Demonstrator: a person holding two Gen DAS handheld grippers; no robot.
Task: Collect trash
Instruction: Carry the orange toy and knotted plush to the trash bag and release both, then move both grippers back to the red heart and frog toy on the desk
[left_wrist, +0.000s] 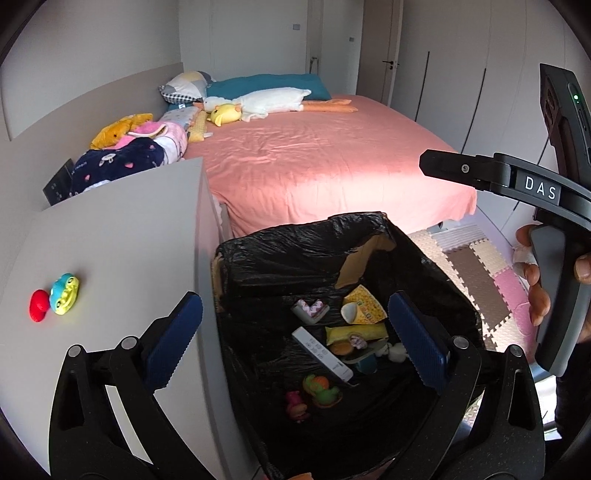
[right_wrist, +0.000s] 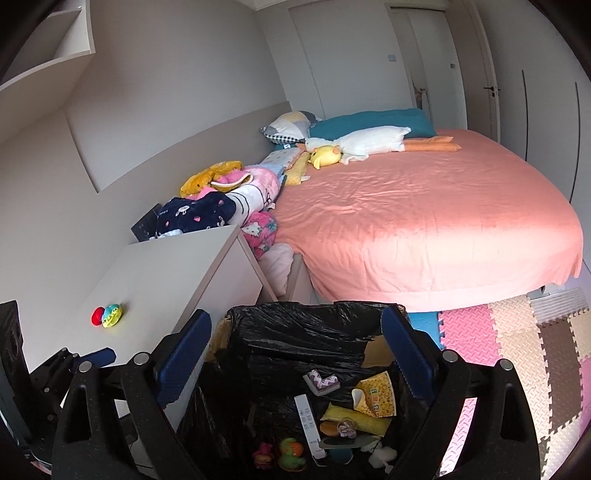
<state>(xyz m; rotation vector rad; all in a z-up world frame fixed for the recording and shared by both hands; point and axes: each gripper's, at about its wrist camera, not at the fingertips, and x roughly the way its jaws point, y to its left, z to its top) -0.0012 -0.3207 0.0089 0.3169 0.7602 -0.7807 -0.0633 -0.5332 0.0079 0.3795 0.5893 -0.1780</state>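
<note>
We are holding both claws wide open and empty above the bin: the left claw (left_wrist: 295, 336) and the right claw (right_wrist: 295, 354). The trash bin (left_wrist: 436, 258) is standing beside the counter (left_wrist: 110, 236). Two small toys (left_wrist: 55, 297) are lying near its left edge; we should probably reach them slowly and grip each one across its middle.

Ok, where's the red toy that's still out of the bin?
The red toy sits on the white cabinet top, touching the blue-green toy, left of the black-lined bin.
</note>
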